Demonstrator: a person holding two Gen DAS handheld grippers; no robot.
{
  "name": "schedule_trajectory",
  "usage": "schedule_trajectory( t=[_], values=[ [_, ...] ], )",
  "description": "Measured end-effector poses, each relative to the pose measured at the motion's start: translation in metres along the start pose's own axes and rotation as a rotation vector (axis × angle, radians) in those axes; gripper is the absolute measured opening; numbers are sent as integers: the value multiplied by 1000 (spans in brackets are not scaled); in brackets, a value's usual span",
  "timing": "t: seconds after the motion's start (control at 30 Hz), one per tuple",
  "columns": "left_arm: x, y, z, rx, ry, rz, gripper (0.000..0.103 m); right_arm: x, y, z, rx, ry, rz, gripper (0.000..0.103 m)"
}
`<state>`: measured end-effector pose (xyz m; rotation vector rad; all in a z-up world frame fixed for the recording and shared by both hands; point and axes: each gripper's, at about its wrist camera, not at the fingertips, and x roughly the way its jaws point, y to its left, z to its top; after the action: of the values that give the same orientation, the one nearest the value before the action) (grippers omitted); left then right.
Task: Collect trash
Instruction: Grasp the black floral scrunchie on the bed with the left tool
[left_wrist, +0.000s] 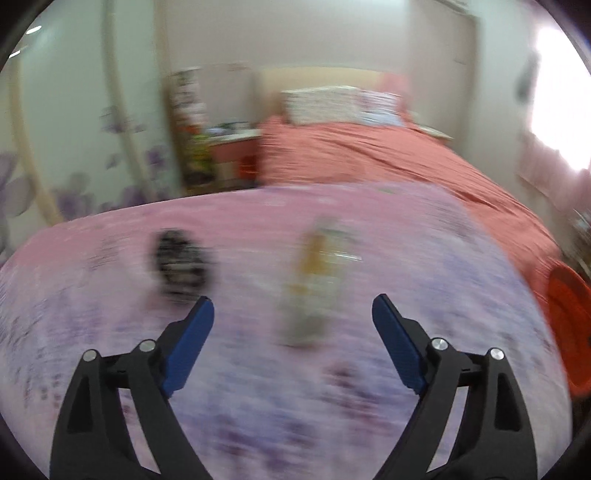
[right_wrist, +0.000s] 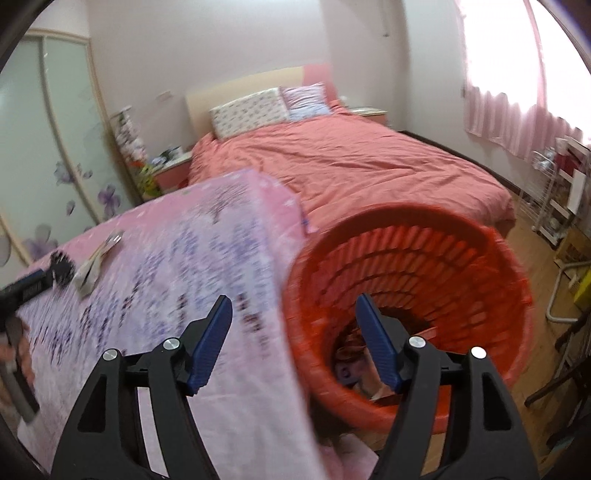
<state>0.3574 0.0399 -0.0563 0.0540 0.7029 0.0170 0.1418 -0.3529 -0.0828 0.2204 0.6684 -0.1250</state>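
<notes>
Crumpled clear wrapper (left_wrist: 314, 284) is lying on the pink floral surface (left_wrist: 406, 369), looking light, thin, crinkly and likely slippery; pinching a bunched fold mid-body seems best. Left gripper (left_wrist: 293, 314) is hanging spread wide, empty, wrapper just ahead between its fingers. Dark scrap (left_wrist: 179, 260) is sitting left of it. Right gripper (right_wrist: 293, 317) is hovering open, empty, over the red basket (right_wrist: 509, 295) rim.

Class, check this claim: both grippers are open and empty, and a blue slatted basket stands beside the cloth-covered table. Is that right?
Not quite: the basket is red-orange, as the right wrist view shows. Left gripper and right gripper are indeed open and empty, beside the table.
</notes>
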Motion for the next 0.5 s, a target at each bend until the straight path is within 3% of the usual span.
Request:
schedule_trajectory(
  t=[0.17,0.43,0.5],
  values=[
    [34,65,10,-140,45,94,87,12,31,-5,-41,40,41,70],
    [89,100,28,-202,119,99,87,28,71,-6,-94,70,88,70],
    [96,101,25,-212,137,85,75,32,80,-5,-102,76,100,70]
  ],
)
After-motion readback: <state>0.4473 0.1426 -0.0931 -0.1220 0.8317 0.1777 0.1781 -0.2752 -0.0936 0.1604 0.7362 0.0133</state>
